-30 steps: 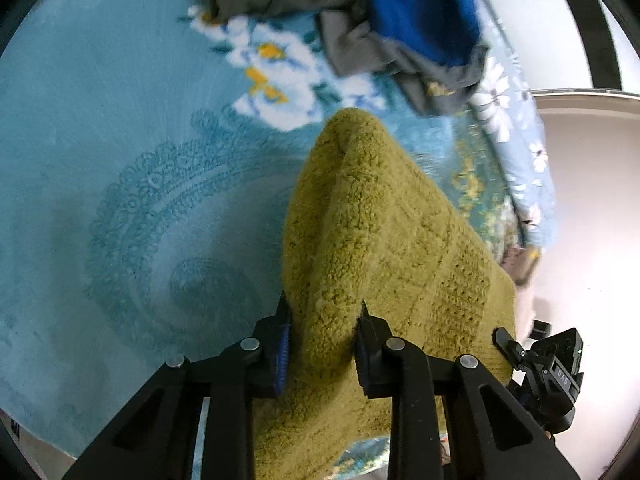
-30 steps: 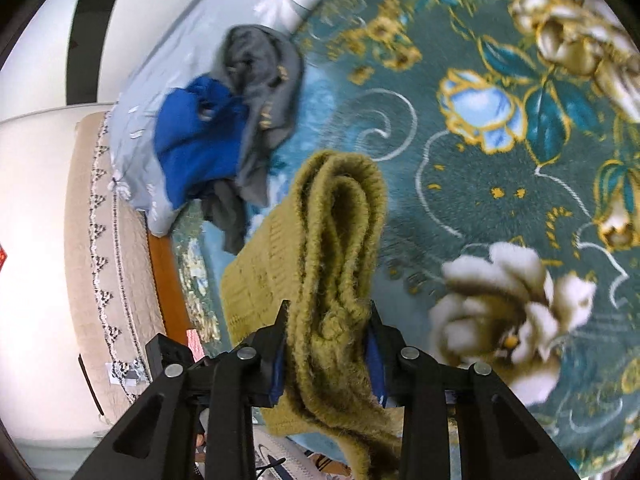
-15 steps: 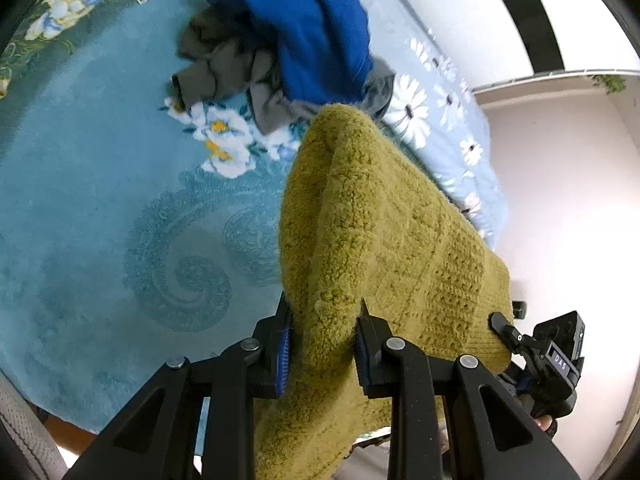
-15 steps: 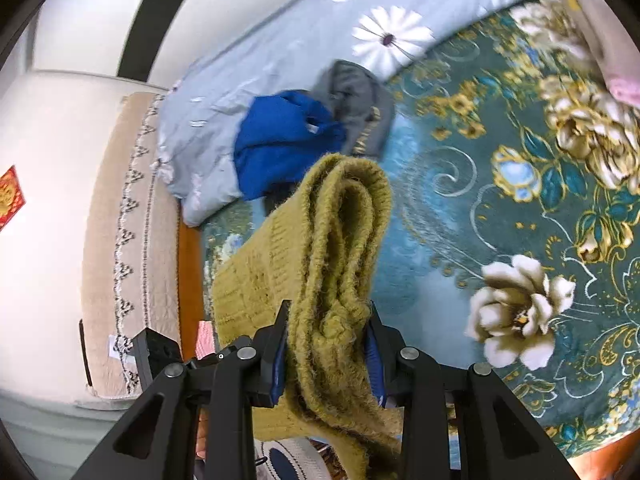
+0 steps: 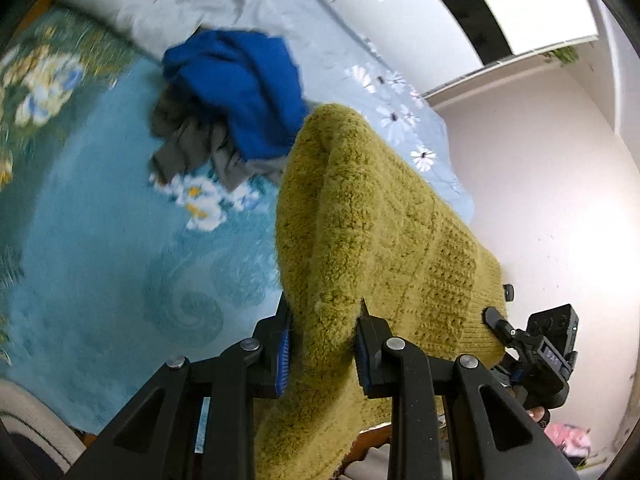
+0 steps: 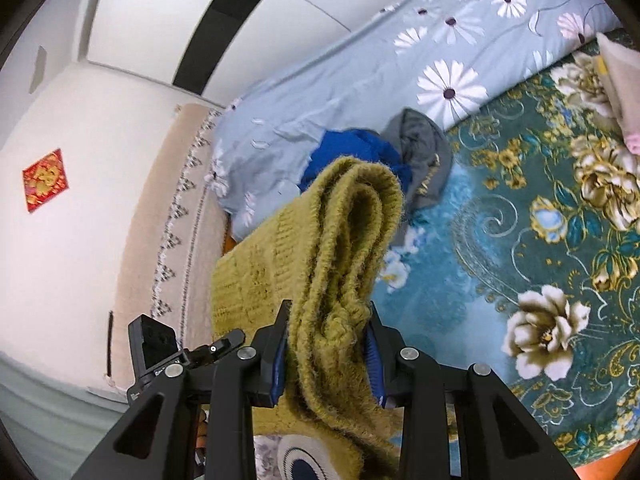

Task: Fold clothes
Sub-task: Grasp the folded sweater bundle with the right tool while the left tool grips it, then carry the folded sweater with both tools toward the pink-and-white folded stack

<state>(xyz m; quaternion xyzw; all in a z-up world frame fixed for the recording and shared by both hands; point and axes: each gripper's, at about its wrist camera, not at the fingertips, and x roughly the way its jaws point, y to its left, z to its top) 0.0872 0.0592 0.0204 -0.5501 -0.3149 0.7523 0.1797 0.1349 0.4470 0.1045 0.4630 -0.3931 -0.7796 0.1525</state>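
So you've got both tools, left & right, clamped on the sweater, w/ clothes pile at 11 o'clock, prob to hang it straight.

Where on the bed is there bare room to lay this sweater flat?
Free: the teal swirl patch of the blanket, between the white flower print and the near edge. Crowded: the far side, where the blue garment and grey garment lie heaped against the daisy quilt.

**Bedroom backdrop**

Bed wore a teal floral blanket beside a pale blue daisy quilt. White wall carried a red square decoration; white wardrobe panels had a black stripe.
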